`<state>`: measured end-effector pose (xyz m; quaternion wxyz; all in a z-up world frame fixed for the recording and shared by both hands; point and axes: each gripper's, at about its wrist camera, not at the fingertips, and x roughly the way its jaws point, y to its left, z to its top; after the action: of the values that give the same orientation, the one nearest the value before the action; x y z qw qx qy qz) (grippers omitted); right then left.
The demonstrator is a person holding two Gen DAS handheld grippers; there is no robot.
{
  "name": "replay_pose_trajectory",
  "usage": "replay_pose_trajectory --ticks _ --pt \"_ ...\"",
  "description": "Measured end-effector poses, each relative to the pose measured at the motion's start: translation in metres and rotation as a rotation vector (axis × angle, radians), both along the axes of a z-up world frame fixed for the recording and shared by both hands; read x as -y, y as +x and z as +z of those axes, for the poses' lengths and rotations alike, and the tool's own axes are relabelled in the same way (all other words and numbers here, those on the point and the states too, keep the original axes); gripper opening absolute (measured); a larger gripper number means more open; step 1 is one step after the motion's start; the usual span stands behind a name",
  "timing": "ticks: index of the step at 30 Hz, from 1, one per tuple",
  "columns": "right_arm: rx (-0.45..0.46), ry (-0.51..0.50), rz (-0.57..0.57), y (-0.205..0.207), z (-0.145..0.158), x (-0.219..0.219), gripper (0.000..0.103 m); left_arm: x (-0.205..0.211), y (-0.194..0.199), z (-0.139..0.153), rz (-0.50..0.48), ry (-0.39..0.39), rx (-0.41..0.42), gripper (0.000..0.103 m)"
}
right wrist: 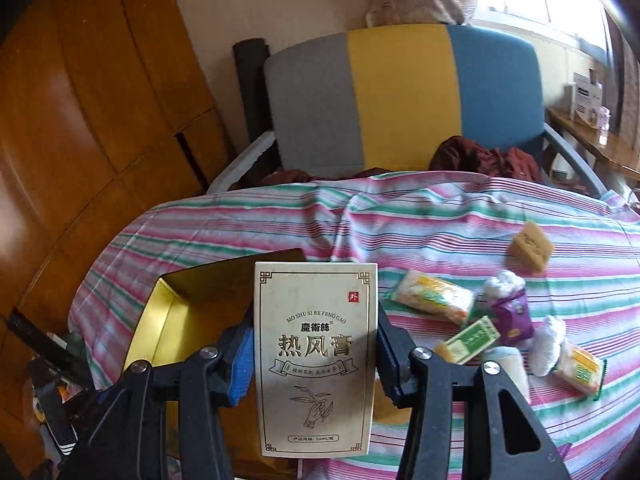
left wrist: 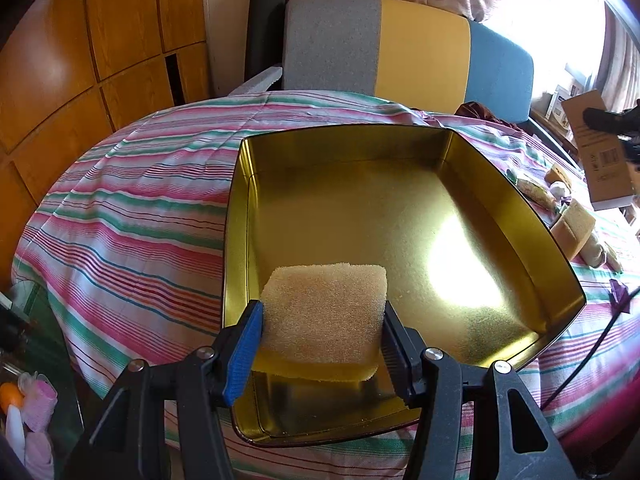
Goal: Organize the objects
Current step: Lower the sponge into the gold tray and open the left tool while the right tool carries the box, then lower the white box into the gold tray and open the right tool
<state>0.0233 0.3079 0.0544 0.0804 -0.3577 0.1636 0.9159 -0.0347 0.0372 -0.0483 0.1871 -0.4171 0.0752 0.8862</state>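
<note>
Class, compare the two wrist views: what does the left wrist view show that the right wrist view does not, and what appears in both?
Only the left wrist view shows the left gripper clamping a sponge over the tin's bare gold floor.

Only the right wrist view shows the right gripper holding a printed box front-on, plus snack packets and a purple pouch.

Both show the gold tin, striped cloth and chair.

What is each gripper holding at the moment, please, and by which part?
The left gripper pinches the sponge by its two side edges; the right gripper clamps the cream box by its long sides, mid-height.
</note>
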Motion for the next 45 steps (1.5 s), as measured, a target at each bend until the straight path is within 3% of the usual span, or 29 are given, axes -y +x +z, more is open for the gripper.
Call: replay_pose_trajectory --ticks 8,22,25,27,35,45 --pt "0.060 -0.029 0.076 -0.021 -0.020 0.023 0.051 -0.001 0.000 -0.008 0.016 -0.051 -0.024 0.062" --pt "0.163 -0.069 0.167 -0.056 -0.049 0.054 0.051 0.005 0.003 0.002 0.027 -0.009 -0.047 0.066" --pt "0.179 -0.075 0.180 -0.062 -0.053 0.059 0.051 0.007 0.004 0.004 0.026 -0.003 -0.052 0.071" --pt "0.189 -0.076 0.183 -0.066 -0.057 0.062 0.051 0.009 0.005 0.006 0.031 0.006 -0.064 0.080" --pt "0.220 -0.086 0.188 -0.072 -0.068 0.068 0.051 0.015 0.005 0.013 0.046 0.027 -0.078 0.081" --pt "0.258 -0.220 0.207 -0.114 -0.079 0.086 0.051 0.052 0.000 0.029 0.155 0.072 -0.099 0.081"
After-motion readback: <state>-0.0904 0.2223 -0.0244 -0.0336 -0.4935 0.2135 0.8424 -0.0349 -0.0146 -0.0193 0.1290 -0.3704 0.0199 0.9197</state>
